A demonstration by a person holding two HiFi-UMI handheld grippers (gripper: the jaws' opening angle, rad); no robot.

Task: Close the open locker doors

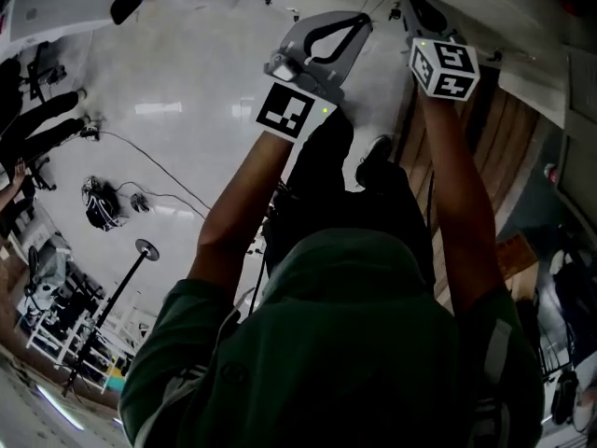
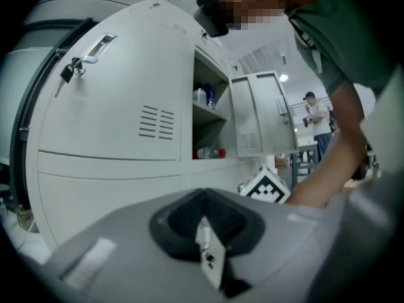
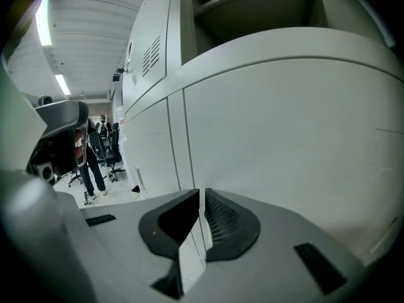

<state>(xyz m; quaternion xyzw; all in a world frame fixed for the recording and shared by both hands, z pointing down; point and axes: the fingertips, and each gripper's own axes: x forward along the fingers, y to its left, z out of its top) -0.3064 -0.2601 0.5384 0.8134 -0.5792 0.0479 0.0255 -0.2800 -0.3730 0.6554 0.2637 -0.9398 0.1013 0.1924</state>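
From the left gripper (image 2: 204, 197) view alone I see the open locker door (image 2: 262, 115). It is swung out to the right of a compartment (image 2: 208, 125) that holds bottles (image 2: 202, 96). Left of that is a shut door (image 2: 113, 100) with a padlock (image 2: 66, 71). The right gripper (image 3: 201, 193) view sits close to plain shut fronts, and an open shelf is cut off at its top. The head view gives me raised arms (image 1: 242, 194) and floor (image 1: 187, 82); I can't make out the lockers there. The left fingers are pressed together, empty. The right ones leave a bare slit with nothing in it. The marker cubes (image 1: 291, 110) carry only black-and-white squares.
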